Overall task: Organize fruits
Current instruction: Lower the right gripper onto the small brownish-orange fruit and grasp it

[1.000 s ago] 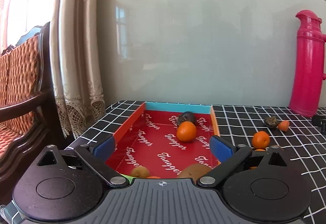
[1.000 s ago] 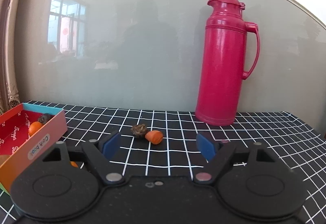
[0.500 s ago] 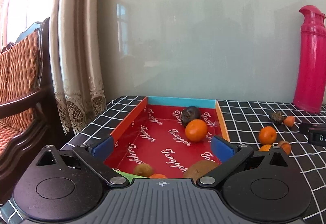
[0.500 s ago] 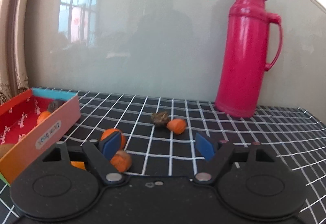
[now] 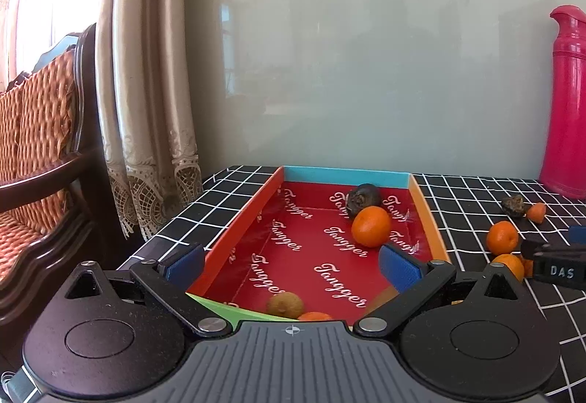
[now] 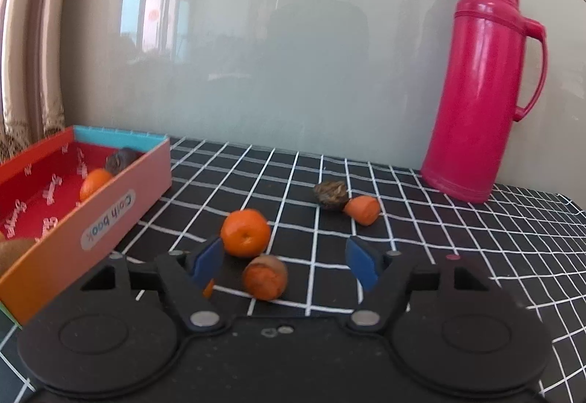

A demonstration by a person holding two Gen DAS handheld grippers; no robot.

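My left gripper [image 5: 289, 265] hangs open over the near end of the red box [image 5: 241, 230], nothing between its pads. Inside lie a mandarin [image 5: 370, 226], a dark wrinkled fruit [image 5: 363, 198], a brown kiwi-like fruit [image 5: 285, 304] and others half hidden by the gripper. My right gripper [image 6: 284, 262] is low over the checked cloth, its jaws closing. A small orange-brown fruit [image 6: 264, 276] lies between them, untouched by either pad. A mandarin [image 6: 245, 232] sits just beyond the left fingertip. Farther off are a dark fruit [image 6: 331, 195] and a small orange piece [image 6: 362, 209].
A tall pink thermos [image 6: 479, 84] stands at the back right against the glossy wall. The box's pink side wall [image 6: 91, 220] is close on the right gripper's left. A curtain [image 5: 146, 91] and a wooden chair [image 5: 40, 154] stand past the table's left edge.
The right gripper has come down and leftward toward the loose fruits, and its jaws have narrowed. The mandarin and small fruit now sit at its fingertips. The left gripper has barely shifted.
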